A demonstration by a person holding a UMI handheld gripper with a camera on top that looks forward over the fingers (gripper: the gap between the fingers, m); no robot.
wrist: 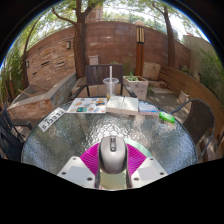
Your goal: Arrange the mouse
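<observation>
A grey computer mouse (112, 156) with a dark scroll wheel sits between my gripper's (112, 160) two magenta pads (90, 159). Both pads press against its sides, so the gripper is shut on it. The mouse is held over the near part of a round glass patio table (70, 135). Its rear end is hidden behind the gripper body.
Across the table's far side lie papers and a book (121, 103), a white tray (54, 121) at the left and a green object (167, 117) at the right. A chair (103, 77) stands beyond the table, with a brick wall (110, 42), trees and planters behind.
</observation>
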